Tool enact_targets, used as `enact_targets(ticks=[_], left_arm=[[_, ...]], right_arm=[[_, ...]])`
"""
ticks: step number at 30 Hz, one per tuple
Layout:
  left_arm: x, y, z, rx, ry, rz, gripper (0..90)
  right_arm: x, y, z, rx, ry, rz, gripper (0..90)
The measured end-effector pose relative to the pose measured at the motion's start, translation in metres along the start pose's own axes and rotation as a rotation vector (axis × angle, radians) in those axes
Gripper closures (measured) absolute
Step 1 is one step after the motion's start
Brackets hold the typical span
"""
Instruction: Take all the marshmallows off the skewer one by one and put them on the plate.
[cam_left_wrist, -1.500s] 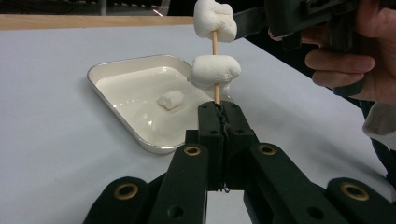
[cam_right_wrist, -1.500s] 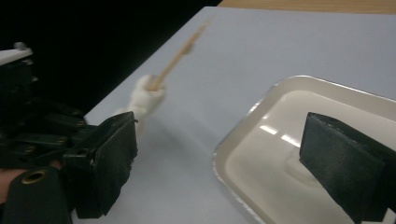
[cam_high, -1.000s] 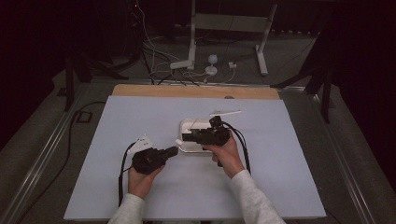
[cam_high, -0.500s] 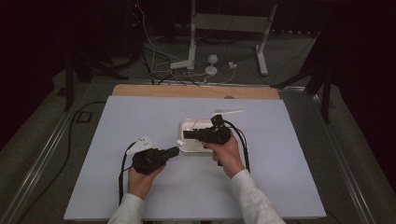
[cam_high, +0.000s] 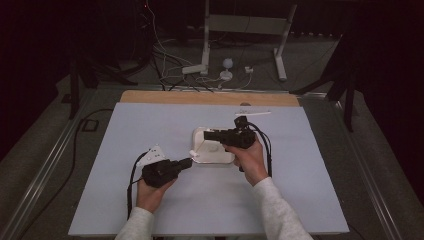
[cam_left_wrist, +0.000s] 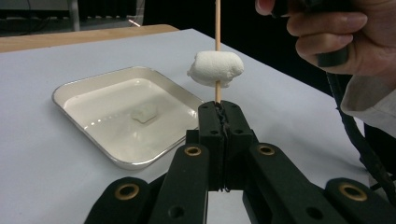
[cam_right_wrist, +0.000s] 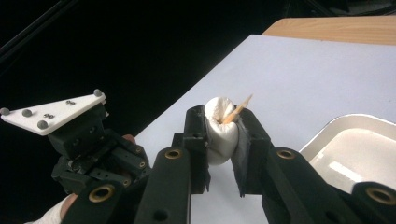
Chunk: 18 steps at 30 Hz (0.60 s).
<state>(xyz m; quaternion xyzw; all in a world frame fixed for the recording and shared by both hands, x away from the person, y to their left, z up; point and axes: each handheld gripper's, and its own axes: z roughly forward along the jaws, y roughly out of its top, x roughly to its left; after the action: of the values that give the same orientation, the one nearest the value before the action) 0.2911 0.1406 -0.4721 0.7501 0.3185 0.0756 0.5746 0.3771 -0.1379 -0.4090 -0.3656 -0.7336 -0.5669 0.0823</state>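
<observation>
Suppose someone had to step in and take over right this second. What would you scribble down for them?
Left hand-held gripper: shut on the wooden skewer, holding it upright beside the tray.
Right hand-held gripper: shut on a marshmallow, its jaws having just closed; the skewer tip pokes out through it.
White tray sits mid-table on the white sheet, with one more marshmallow inside.
Done: first marshmallow threaded onto the skewer.
Left: probably let go of it, then pick up the tray marshmallow and thread that too. Keep the skewer steady.
</observation>
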Motion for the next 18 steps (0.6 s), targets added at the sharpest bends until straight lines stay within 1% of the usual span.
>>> enact_targets(ticks=[2, 5, 9, 18], left_arm=[[0.000, 0.000, -0.002, 0.001, 0.006, 0.009, 90.0], [0.000, 0.000, -0.002, 0.004, 0.007, 0.017, 90.0], [-0.001, 0.000, -0.002, 0.005, 0.009, 0.028, 90.0], [0.000, 0.001, -0.003, 0.006, 0.018, 0.040, 90.0]], right_arm=[[-0.002, 0.003, -0.003, -0.015, -0.002, 0.012, 77.5], [-0.001, 0.005, -0.006, -0.022, -0.012, 0.003, 77.7], [-0.001, 0.006, -0.007, -0.031, -0.016, 0.005, 77.7], [-0.004, 0.010, -0.012, -0.048, -0.023, 0.022, 77.6]])
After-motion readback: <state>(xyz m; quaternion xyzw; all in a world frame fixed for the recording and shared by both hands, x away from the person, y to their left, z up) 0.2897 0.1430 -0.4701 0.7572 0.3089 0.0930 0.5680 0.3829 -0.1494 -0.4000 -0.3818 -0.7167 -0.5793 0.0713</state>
